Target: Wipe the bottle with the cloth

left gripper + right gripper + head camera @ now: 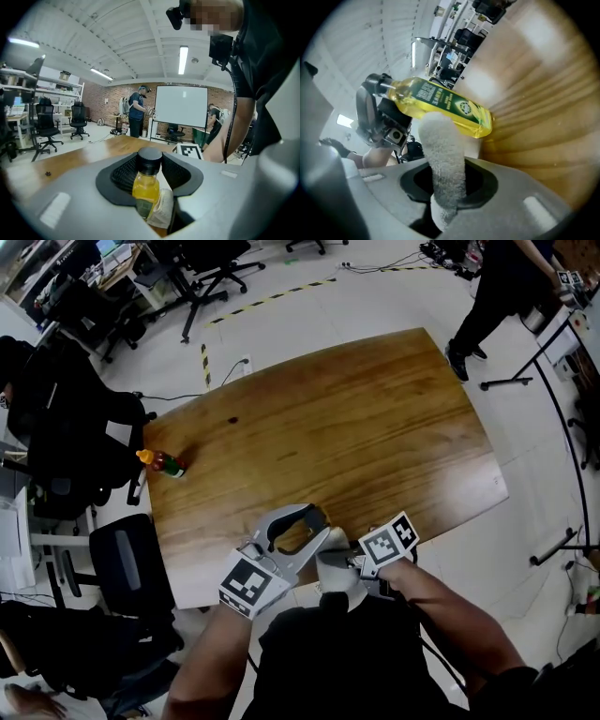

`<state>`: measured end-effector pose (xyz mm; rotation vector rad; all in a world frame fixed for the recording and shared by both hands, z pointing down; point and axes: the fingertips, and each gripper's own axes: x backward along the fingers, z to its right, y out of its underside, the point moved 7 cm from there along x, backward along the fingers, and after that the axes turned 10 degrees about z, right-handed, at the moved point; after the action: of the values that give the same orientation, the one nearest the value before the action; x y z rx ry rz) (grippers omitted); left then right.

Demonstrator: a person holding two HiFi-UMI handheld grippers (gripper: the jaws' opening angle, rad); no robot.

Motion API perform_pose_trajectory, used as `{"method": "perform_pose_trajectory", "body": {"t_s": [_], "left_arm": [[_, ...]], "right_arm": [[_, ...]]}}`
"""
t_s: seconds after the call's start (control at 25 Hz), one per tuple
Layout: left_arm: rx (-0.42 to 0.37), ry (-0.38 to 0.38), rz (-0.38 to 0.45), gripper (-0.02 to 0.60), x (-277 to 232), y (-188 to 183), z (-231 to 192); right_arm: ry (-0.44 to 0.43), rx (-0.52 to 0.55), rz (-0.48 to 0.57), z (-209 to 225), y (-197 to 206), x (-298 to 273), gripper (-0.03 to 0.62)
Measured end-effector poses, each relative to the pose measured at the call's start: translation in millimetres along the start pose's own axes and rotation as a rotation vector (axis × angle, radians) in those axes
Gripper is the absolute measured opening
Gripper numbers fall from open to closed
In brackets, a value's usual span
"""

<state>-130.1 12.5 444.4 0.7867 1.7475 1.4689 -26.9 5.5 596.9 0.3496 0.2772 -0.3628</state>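
Wooden table [375, 427] fills most of the head view; both grippers work at its near edge, close to the person.

Left gripper [298, 526] is clamped on the bottle [440, 105], with the jaws closed around the top end just under the black cap. It is held off the table and tipped nearly on its side, base pointing toward the right gripper.

Right gripper [449, 187] is clenched on the cloth [443, 154] – a folded white terry wad sticking out past the jaws, its end against the bottle's labelled side.

A small orange-capped item [161, 463] lies at the table's far left edge, well apart.

Handling, as a judgement: the bottle looks like rigid clear plastic full of yellow liquid – fairly heavy, smooth, and likely slippery on the glossy label. Gripping near the cap leaves the body free to wipe but puts the weight out front, so it may droop or twist. The cloth is soft and light, bends easily, and is best pinched low on the fold.
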Motion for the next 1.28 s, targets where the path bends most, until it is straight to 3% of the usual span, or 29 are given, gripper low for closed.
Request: {"method": "perform_pose_trajectory", "body": {"t_s": [0.2,0.4,0.72,0.92,1.08,1.28], "left_arm": [[0.029,-0.134,-0.013,0.176,-8,1,1],[-0.015,-0.130,-0.011,0.183,-11,4,12],[0.011,0.016,-0.008,0.232,8,4,6],[-0.044,0.028,-0.032,0.238,18,-2,0],[-0.006,0.100,-0.056,0.242,19,-14,3],[-0.136,0.184,-0.181,0.267,7,-16,2]], "right_arm": [[0.069,0.148,0.081,-20,-2,33,0.074],[0.131,0.211,0.178,-37,1,71,0.074],[0.176,0.237,0.307,-65,1,126,0.074],[0.167,0.324,0.309,-79,-8,136,0.074],[0.151,0.400,0.355,-91,-19,152,0.075],[0.121,0.440,0.341,-97,-28,175,0.075]]}}
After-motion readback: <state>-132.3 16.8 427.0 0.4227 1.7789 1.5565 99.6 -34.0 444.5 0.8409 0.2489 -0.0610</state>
